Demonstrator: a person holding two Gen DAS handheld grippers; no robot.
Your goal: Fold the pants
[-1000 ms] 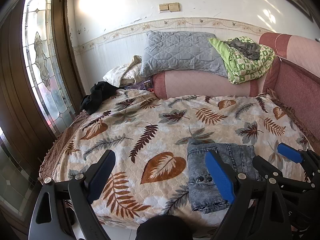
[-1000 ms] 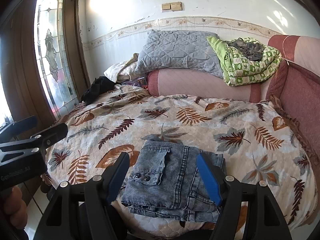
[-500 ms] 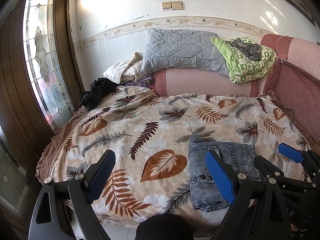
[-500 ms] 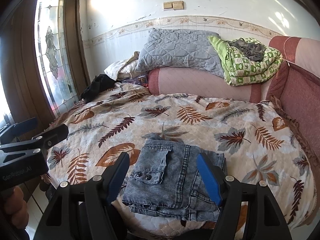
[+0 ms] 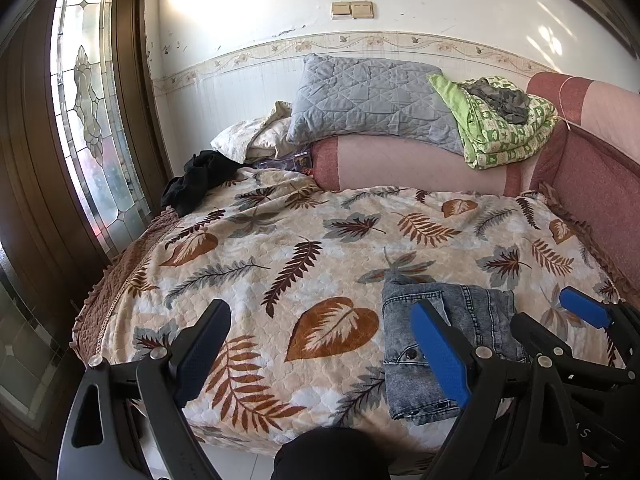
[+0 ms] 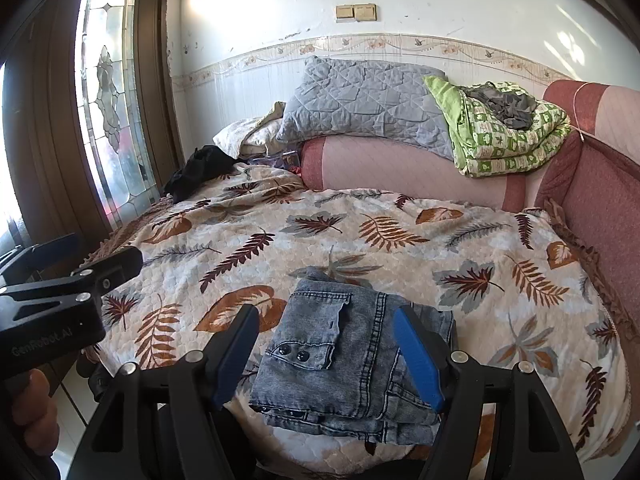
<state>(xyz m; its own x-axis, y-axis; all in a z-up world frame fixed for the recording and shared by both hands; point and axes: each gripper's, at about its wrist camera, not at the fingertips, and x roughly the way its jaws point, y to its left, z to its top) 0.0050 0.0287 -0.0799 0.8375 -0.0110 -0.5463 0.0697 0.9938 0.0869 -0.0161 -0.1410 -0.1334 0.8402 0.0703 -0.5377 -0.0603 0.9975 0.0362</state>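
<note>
The pants (image 6: 352,360) are seen as a small, thick, folded stack of gray-blue denim, lying near the front edge of the bed (image 6: 400,240) on the leaf-print cover (image 5: 280,280). The folding looks done, or very close to done, so the step in hand is judged to be a last check and a pull-away. The right tongs (image 6: 332,354) are held wide open above the stack, with nothing gripped and the pants framed between the two blue pads. The left tongs (image 5: 320,354) are also held wide open with nothing in them, off to the left of the pants, over the bare cover. To do this step well, the stack should be left flat and not be bumped; if a layer is seen sticking out, it can be pressed down softly from the top, not pushed from the side. The front edge of the bed is close to the pants, so a hard push could slide them off onto the floor (image 5: 240,460). A lot of open room is seen on the cover behind and to the left. The pillow (image 5: 372,100), the green blanket (image 5: 504,132) and the black cloth (image 5: 200,180) are well apart from the pants. The red side wall (image 6: 600,208) is far to the right.
</note>
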